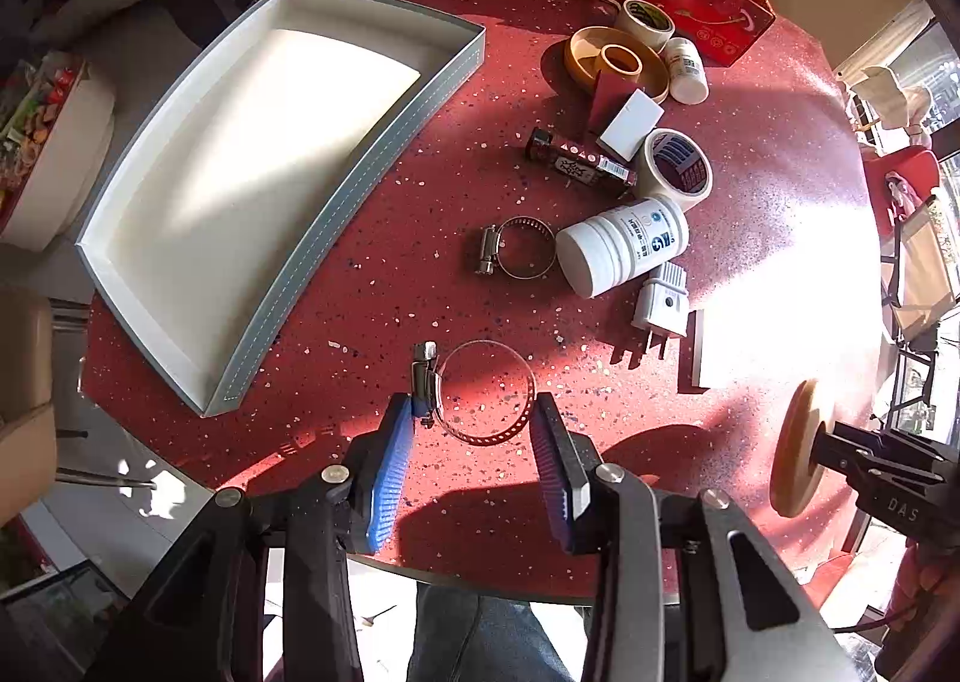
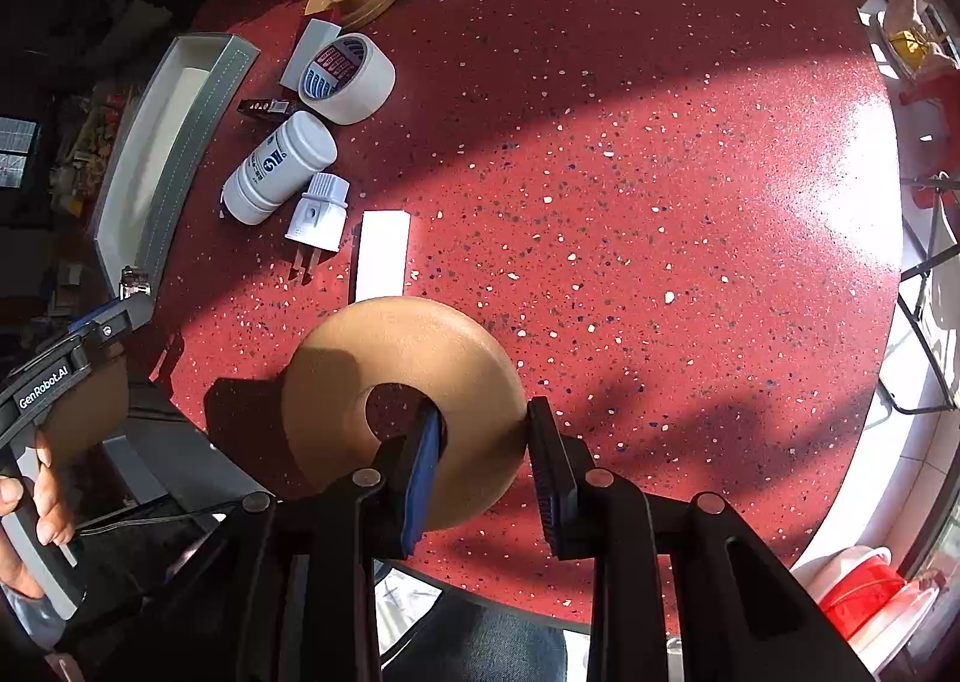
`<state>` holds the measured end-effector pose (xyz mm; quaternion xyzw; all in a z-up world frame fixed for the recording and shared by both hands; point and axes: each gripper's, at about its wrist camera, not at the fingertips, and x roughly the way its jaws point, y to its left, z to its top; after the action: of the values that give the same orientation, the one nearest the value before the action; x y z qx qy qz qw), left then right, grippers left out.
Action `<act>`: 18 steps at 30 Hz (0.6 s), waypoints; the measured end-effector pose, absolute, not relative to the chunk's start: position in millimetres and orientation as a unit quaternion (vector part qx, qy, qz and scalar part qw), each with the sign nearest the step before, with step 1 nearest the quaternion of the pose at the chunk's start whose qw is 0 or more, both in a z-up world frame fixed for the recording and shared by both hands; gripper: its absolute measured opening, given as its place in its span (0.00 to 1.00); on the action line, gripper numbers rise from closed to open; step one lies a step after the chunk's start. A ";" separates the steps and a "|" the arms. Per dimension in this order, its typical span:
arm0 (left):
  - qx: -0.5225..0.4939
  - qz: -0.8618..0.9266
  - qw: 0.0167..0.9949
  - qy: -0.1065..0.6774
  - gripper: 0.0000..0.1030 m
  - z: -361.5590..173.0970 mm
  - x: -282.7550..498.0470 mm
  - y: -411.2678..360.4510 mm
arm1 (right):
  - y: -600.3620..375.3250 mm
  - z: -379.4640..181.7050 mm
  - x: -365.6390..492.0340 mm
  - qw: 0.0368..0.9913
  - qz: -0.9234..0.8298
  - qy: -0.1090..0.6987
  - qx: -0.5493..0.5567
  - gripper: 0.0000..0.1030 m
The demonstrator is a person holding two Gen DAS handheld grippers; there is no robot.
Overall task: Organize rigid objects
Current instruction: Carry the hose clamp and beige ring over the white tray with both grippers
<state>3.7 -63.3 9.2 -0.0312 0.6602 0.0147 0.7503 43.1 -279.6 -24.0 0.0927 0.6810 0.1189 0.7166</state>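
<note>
Tan ring [image 2: 408, 376], smooth, matte, thick, round-edged

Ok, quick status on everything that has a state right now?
Left gripper: shut on the big clamp.
Big clamp: held across its ring.
Right gripper: shut on the wooden ring.
Wooden ring: gripped through its hole.
Tray: empty.
Small clamp: lying on the table.
Big bottle: on its side, capped.
Plug: lying flat.
</note>
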 end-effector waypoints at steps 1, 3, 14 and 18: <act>-0.036 0.018 0.754 0.656 0.41 14.9 3.2 -60.9 | -276.3 -19.1 45.9 0.720 0.126 0.677 0.086 0.30; -0.045 0.022 0.759 0.649 0.41 28.5 4.7 -55.1 | -263.0 -8.9 53.3 0.729 0.135 0.667 0.069 0.30; -0.031 0.017 0.784 0.619 0.41 59.9 43.6 42.3 | -146.5 17.9 64.9 0.768 0.147 0.618 0.081 0.30; -0.022 0.012 0.794 0.607 0.41 65.3 60.8 83.0 | -92.2 20.9 61.0 0.770 0.153 0.611 0.102 0.30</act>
<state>60.8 83.0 65.3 -0.0222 0.6068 0.0117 0.7944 61.0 -92.2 20.9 0.1018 0.6112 0.1532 0.7698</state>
